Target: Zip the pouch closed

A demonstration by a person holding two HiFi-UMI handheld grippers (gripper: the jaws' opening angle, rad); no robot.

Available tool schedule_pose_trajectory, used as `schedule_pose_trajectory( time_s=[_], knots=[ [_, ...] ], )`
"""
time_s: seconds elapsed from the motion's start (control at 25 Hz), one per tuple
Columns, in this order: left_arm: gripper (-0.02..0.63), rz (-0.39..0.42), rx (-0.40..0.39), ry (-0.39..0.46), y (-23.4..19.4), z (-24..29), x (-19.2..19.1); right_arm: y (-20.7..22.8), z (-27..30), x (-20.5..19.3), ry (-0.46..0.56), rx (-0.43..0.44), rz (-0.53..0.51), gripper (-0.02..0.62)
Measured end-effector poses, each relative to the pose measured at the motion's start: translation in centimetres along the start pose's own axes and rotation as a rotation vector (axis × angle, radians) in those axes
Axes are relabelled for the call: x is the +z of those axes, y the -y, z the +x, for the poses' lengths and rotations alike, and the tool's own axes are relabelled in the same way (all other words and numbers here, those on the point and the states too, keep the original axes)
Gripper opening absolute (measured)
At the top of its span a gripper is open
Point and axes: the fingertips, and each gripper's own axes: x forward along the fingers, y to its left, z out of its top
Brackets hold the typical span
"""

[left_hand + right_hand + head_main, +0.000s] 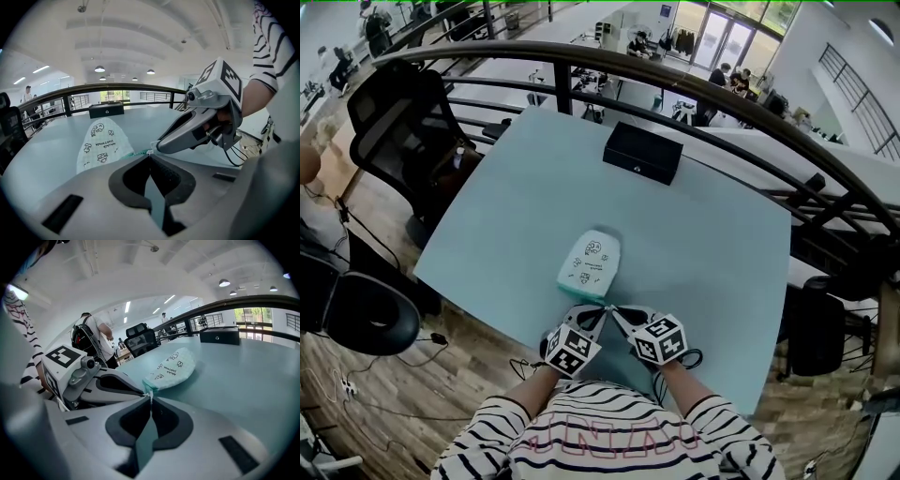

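The pouch (590, 264) lies by the table's (703, 244) near edge with left gripper (150, 157) and right gripper (150, 397) both clamped on its near end, so one should anchor it while the other draws steadily straight along its edge.

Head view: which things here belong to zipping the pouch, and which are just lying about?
In the job:
pouch
left gripper and right gripper, both shut on its near end

Lying about:
black box near the far edge of the table
office chair beside the table
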Motion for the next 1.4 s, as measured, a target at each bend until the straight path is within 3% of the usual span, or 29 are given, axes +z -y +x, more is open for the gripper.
schedule_pose_trajectory(
  time_s=[0.48,0.92,1.4],
  knots=[
    [0.025,-0.156,0.044,-0.012,-1.3,0.1,0.5,0.6,-0.8,0.3,0.000,-0.037,-0.070,0.034],
    [0.025,-0.165,0.084,-0.034,-2.3,0.3,0.2,1.1,-0.5,0.6,0.010,-0.040,-0.051,0.032],
    [0.025,-0.310,0.170,-0.042,-6.1,-0.3,-1.2,2.0,-0.7,0.6,-0.012,-0.064,-0.059,0.032]
  ],
)
